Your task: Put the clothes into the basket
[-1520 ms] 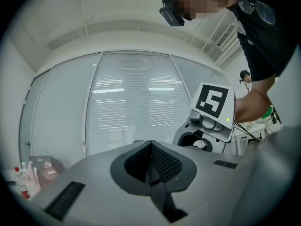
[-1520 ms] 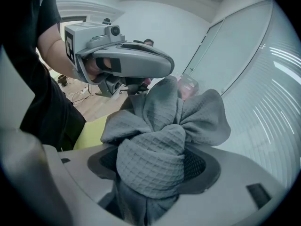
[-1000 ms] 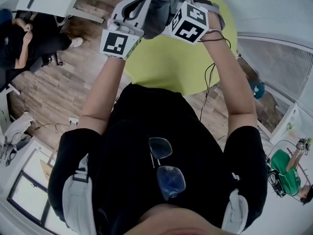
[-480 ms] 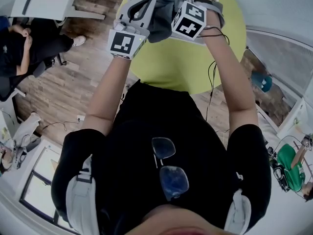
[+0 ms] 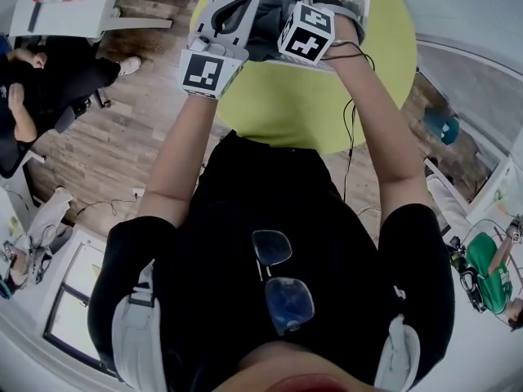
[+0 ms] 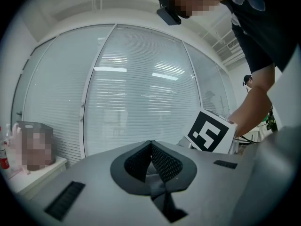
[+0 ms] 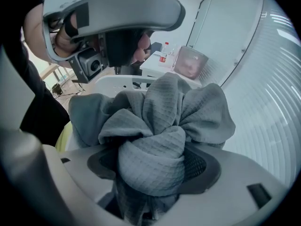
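Observation:
A bunched grey cloth (image 7: 160,126) fills the jaws of my right gripper (image 7: 153,150), which is shut on it and points steeply down. In the head view the cloth (image 5: 265,23) hangs between both grippers, over the white basket (image 5: 359,2) at the top edge. My right gripper (image 5: 296,6) is partly hidden by the cloth. My left gripper (image 5: 237,6) sits just left of the cloth; in its own view the left gripper (image 6: 150,147) has its pads meeting, with nothing between them. The basket's rim (image 7: 122,81) shows behind the cloth.
The basket stands on a round lime-green surface (image 5: 327,104) above a wood floor (image 5: 98,145). A seated person (image 5: 33,80) and a white table (image 5: 82,6) are at the left. A glass wall with blinds (image 6: 141,93) lies ahead of the left gripper.
Both grippers have come down with the grey cloth toward the basket. More of the basket's rim shows around them in the head view.

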